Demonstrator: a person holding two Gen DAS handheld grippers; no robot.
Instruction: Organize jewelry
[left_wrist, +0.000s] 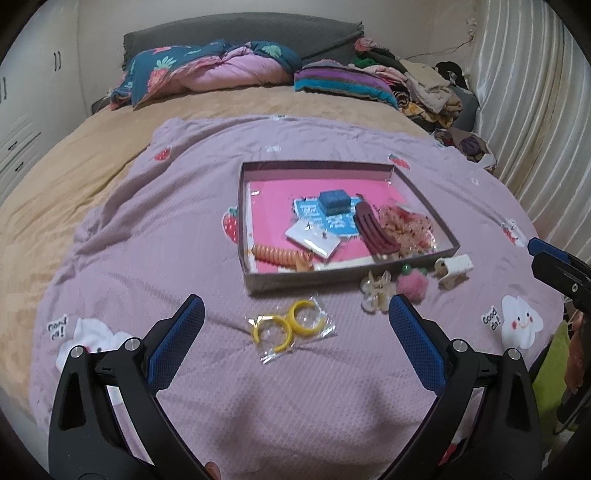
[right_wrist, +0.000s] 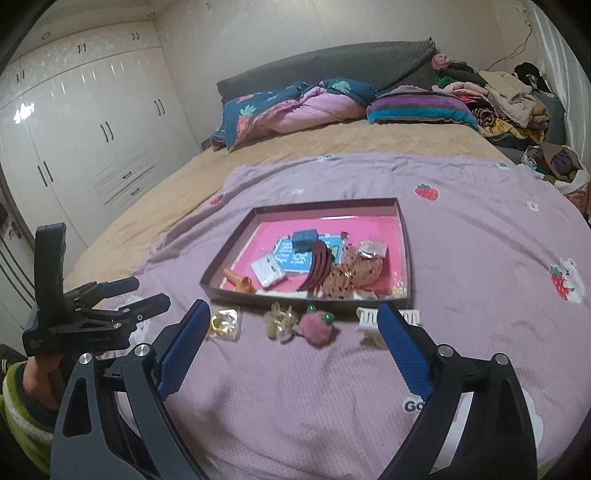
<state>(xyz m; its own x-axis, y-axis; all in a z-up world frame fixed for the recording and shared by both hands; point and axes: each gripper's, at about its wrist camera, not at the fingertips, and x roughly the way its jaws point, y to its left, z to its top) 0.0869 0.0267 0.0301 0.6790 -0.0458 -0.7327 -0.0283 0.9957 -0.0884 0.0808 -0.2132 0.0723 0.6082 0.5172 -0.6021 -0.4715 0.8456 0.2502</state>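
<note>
A shallow box (left_wrist: 255, 284) (right_wrist: 236, 293) with a pink floor lies on the lilac blanket (left_wrist: 258, 406). It holds a blue cube (left_wrist: 334, 201), a maroon hair clip (left_wrist: 373, 230) (right_wrist: 317, 269), an orange coil tie (left_wrist: 275, 254), a card and a frilly scrunchie (left_wrist: 406, 225). In front of the box lie bagged yellow hoops (left_wrist: 291, 325) (right_wrist: 223, 323), a clear flower clip (left_wrist: 376, 291) (right_wrist: 282, 321), a pink pompom (left_wrist: 413, 288) (right_wrist: 317, 326) and a white claw clip (left_wrist: 454, 269) (right_wrist: 369, 321). My left gripper (left_wrist: 295, 310) is open just short of the hoops. My right gripper (right_wrist: 291, 314) is open, empty, near the loose items.
Folded quilts (left_wrist: 207, 70) and a striped pillow (left_wrist: 340, 81) lie at the headboard, a clothes pile (left_wrist: 424, 85) at the far right by a curtain (left_wrist: 535, 110). White wardrobes (right_wrist: 92, 122) stand on the left. A hand (right_wrist: 37, 376) in a green sleeve holds the left gripper.
</note>
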